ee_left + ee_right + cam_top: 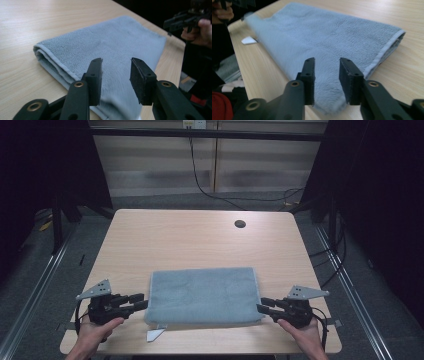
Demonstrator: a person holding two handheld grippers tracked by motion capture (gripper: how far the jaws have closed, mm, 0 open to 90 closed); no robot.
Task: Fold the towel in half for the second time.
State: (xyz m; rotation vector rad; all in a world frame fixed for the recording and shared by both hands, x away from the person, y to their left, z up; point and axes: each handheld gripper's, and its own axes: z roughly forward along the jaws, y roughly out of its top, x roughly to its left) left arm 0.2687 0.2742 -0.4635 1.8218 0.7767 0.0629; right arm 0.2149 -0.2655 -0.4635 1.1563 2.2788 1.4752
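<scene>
Folded grey-blue fleece towel (202,295) lay flat on the near half of the pale wooden table (190,235), long axis running left to right, square between the two hands. Left gripper (137,302) sat just off the towel's left short edge, jaws parted to a moderate gap, nothing between them; seen along its own jaws, aimed at the near left corner. Right gripper (264,305) mirrored this at the near right corner, jaws likewise apart and empty (tips perhaps touching the hem; could not tell). Small white tag (155,334) stuck out from the near edge. Judged equally near for both; a two-handed corner pinch looked likely.
</scene>
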